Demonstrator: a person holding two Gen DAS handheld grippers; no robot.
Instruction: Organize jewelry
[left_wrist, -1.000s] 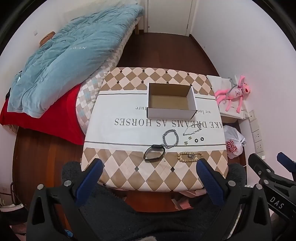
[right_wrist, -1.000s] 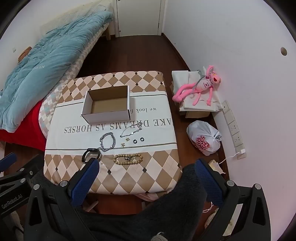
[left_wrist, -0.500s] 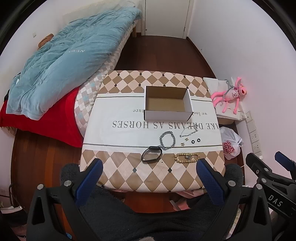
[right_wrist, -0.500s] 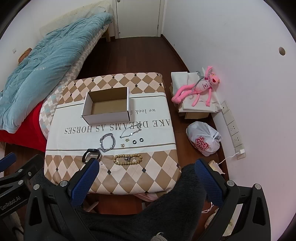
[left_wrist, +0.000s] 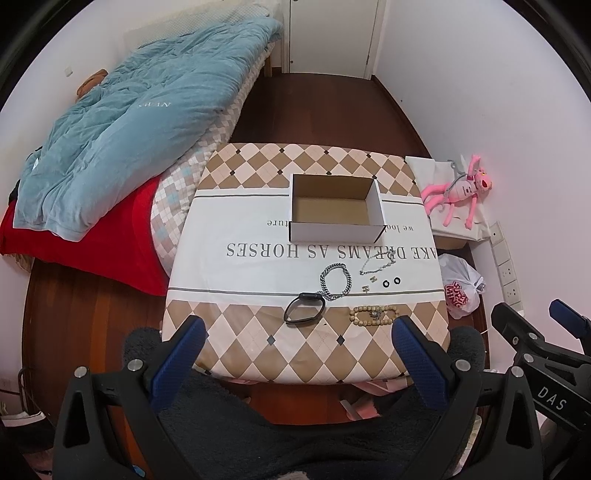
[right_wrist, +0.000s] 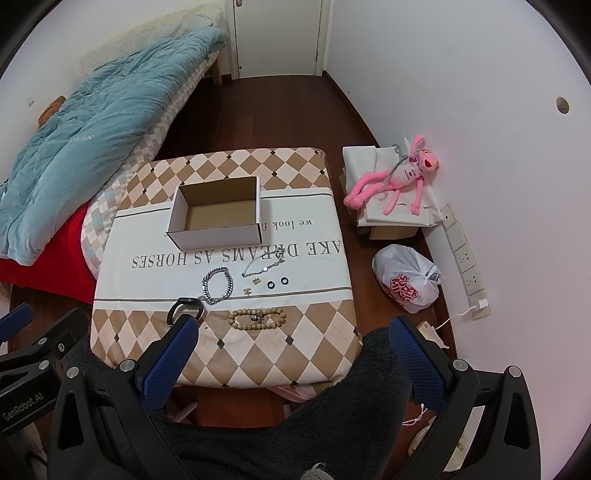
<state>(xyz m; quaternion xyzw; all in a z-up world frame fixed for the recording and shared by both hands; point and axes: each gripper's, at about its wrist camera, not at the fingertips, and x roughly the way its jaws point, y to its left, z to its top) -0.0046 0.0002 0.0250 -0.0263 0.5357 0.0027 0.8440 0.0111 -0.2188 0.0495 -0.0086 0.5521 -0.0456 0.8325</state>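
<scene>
My left gripper (left_wrist: 295, 341) hangs above the near edge of the table (left_wrist: 258, 347), fingers spread wide and holding nothing. My right gripper (right_wrist: 291, 341) hangs beside it at the same height, likewise spread and empty. Both are well clear of the jewelry.

Items on the table, left to right:

- Box (left_wrist: 336, 210): open-topped cardboard, empty, at the far centre, upright.
- Black band (left_wrist: 304, 309): a closed loop lying flat on the near checkered strip, leftmost of the jewelry. In the right wrist view my left fingertip (right_wrist: 184, 332) overlaps its near edge.
- Steel chain (left_wrist: 335, 281): a coiled loop just beyond the band, touching its far right corner.
- Thin chain (left_wrist: 376, 264): loosely strewn, right of the steel chain, over the printed lettering.
- Two small gold pieces (left_wrist: 369, 283): between the chains; type cannot be told.
- Bead bracelet (left_wrist: 373, 316): wooden, a flattened oval, nearest to me.
- Two black rings (left_wrist: 390, 282): side by side, rightmost.

A pink plush (right_wrist: 400, 177) lies on a parcel off the table's right side, and a white bag (right_wrist: 406, 278) sits on the floor.
</scene>
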